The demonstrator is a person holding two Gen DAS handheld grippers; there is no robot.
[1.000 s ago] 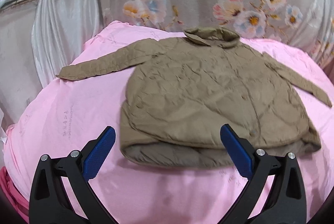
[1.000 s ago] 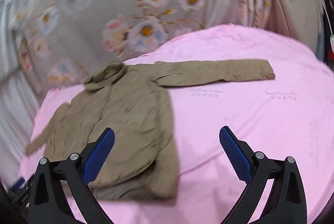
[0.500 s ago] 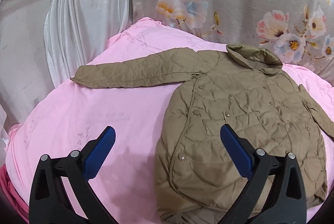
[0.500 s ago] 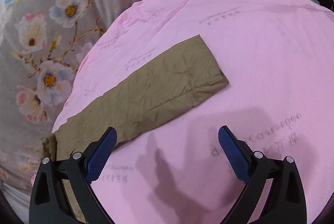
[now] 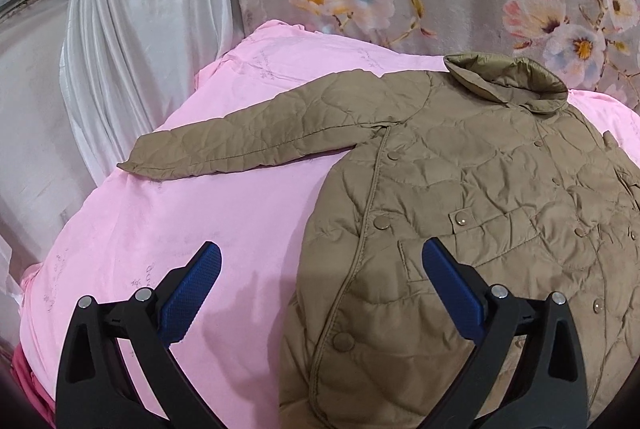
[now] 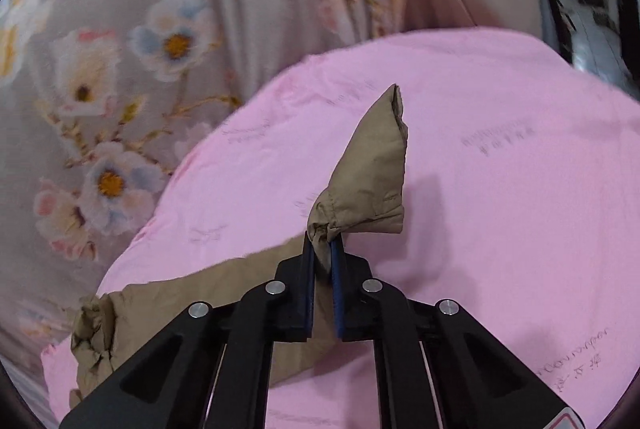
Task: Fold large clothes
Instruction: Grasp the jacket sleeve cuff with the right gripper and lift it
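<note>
One sleeve cuff (image 6: pixel 372 185) is pinched and lifted by the right gripper (image 6: pixel 323 257).
The quilted jacket (image 5: pixel 480 213) is spread on the pink bedcover (image 5: pixel 200 221); the left gripper (image 5: pixel 320 273) is held wide apart, empty. The bunched cuff may be lost if pulled sharply.

Both black claws (image 5: pixel 320 269) (image 6: pixel 322 253) carry blue textured pads and silver screws.
</note>
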